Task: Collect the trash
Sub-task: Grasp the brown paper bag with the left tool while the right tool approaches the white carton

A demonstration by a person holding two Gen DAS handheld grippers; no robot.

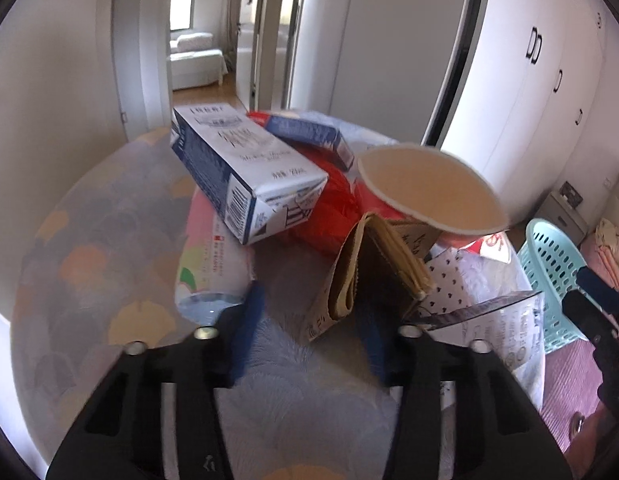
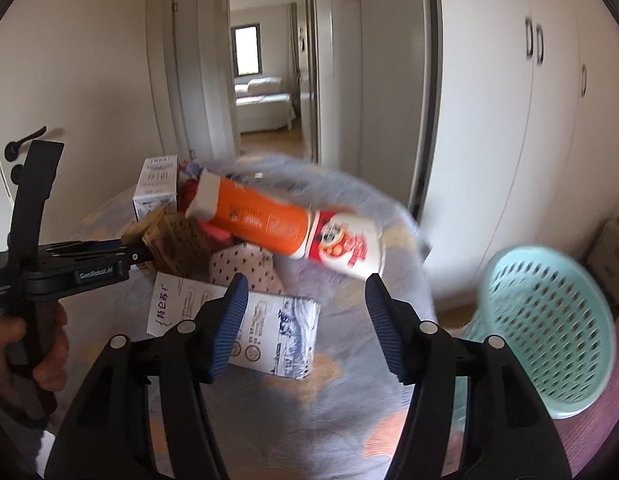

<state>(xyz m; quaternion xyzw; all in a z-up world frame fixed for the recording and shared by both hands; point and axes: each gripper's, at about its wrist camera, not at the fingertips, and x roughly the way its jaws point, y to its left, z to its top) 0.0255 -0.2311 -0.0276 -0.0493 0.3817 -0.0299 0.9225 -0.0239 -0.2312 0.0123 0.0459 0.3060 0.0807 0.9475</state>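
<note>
A pile of trash lies on a patterned quilt [image 1: 89, 240]. In the left wrist view, my left gripper [image 1: 309, 320] is open, with a folded brown paper bag [image 1: 373, 264] between its fingers, which stand apart from it. Beyond it lie a blue-and-white carton [image 1: 245, 172], a red wrapper [image 1: 329, 208] and a paper cup [image 1: 429, 188]. In the right wrist view, my right gripper [image 2: 305, 304] is open and empty. An orange-and-white bottle [image 2: 285, 228] lies beyond its fingertips, blurred. A flat white carton [image 2: 265, 320] lies below it.
A turquoise plastic basket [image 2: 549, 328] stands on the floor at the right; it also shows in the left wrist view [image 1: 557, 276]. White wardrobes [image 2: 529, 120] line the right wall. A doorway [image 2: 265, 80] opens behind the quilt.
</note>
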